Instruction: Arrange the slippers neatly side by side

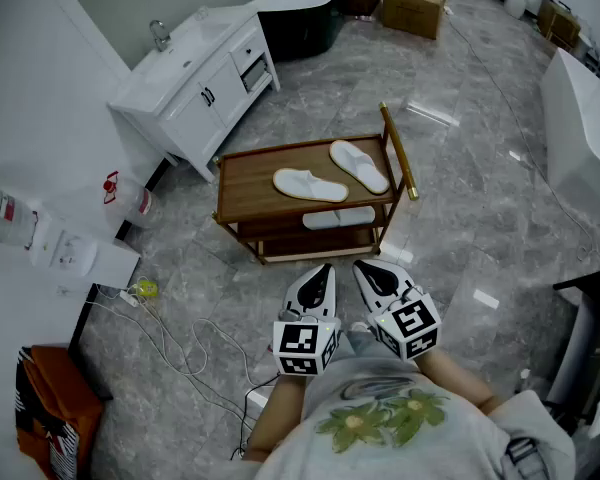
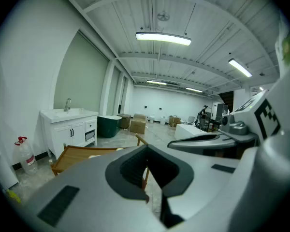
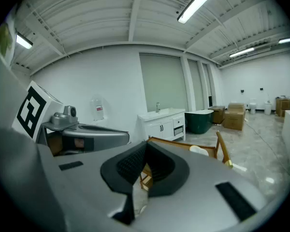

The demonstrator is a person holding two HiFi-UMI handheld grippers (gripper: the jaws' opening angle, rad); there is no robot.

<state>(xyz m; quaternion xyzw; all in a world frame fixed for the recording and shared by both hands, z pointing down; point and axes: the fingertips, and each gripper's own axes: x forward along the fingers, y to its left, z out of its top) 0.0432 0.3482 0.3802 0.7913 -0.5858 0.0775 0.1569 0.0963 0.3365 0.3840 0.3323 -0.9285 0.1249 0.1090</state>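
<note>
On the top shelf of the wooden rack (image 1: 250, 183) lie two white slippers, not yet paired. The near slipper (image 1: 310, 185) lies across the shelf. The far slipper (image 1: 359, 166) sits just beside it, toward the right end, and is turned at a clear angle to it. Their ends come close together, but I cannot tell whether they touch. They are neither parallel nor level with each other.

A third slipper (image 1: 338, 218) shows on the lower shelf. Whether it is one slipper or a stacked pair, I cannot tell.

My left gripper (image 1: 323, 270) is held close to my body, well short of the rack, with its jaws closed together and nothing between them. My right gripper (image 1: 368, 268) is alongside it in the same condition: jaws together, empty.

Assessment: no part of the arranging is complete. Both top slippers need turning to a common direction and setting flank to flank. The lower one may need attention too. I judge the task to be at its start, with the approach to the rack outstanding.
</note>
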